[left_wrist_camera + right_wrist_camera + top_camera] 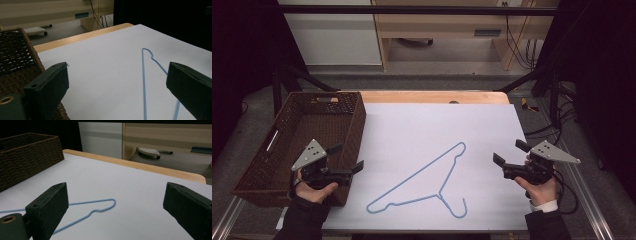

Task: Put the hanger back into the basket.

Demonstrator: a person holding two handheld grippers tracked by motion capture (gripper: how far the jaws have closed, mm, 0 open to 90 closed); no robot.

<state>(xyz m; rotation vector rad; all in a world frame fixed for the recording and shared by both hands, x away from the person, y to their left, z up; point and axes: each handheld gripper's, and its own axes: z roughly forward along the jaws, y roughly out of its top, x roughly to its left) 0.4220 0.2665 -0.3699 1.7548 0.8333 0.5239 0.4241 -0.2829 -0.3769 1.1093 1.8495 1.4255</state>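
A light blue wire hanger [440,193] lies flat on the white sheet [437,125], its hook toward the front edge. My left gripper [348,157] hovers open over the near right corner of a brown wicker basket [354,130], to the left of the hanger. My right gripper [508,151] is open near the sheet's right edge, right of the hanger. In the left gripper view the jaws [117,80] stand wide apart with the hanger [144,82] ahead on the sheet. In the right gripper view the open jaws [115,200] frame the hanger's shoulder [100,209]. Nothing sits between either pair.
The wicker basket [15,55] is empty and takes up the table's left side, also visible far left [27,157]. A wooden table edge [432,96] runs along the back. Black frame bars and cables stand beyond the table on the right.
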